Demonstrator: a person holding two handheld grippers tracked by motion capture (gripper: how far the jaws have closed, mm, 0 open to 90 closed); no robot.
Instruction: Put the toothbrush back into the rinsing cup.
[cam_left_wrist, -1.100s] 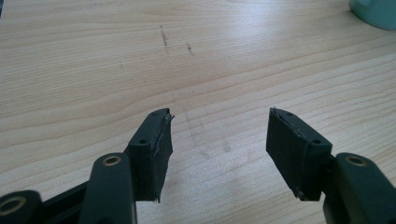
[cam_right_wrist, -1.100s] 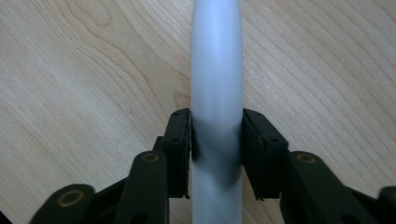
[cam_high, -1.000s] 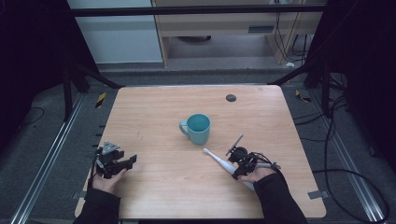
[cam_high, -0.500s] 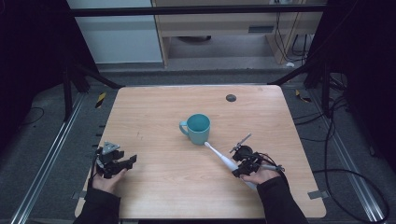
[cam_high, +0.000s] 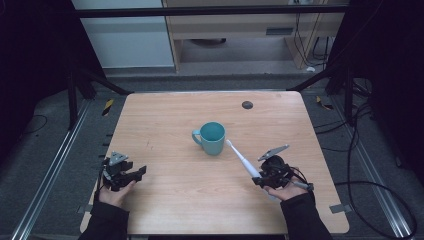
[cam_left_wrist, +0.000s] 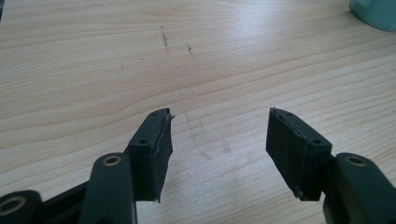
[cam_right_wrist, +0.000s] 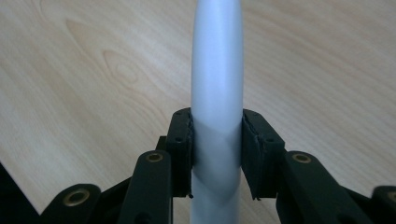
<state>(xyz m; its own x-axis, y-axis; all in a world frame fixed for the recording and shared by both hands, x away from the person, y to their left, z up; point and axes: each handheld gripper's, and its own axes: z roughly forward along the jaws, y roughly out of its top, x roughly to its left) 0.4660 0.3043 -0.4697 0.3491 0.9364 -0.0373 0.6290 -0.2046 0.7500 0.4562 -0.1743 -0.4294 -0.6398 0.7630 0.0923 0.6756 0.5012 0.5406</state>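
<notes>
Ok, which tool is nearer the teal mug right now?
Right. The right tool sits just right of and nearer the person than the mug, its held toothbrush tip close to the rim. The left tool rests open, far off at the table's left edge.

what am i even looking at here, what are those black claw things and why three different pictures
A person sits at a wooden table, a hand-held gripper in each hand: a tool with two black jaws. The wide picture comes from a camera above the table. The other two come from small cameras riding on each tool, looking along its jaws. The left hand-held gripper is open over bare wood, holding nothing. The right hand-held gripper is clamped on the handle of a white electric toothbrush, whose head points toward a teal mug standing mid-table. A small dark round spot sits near the far edge.
</notes>
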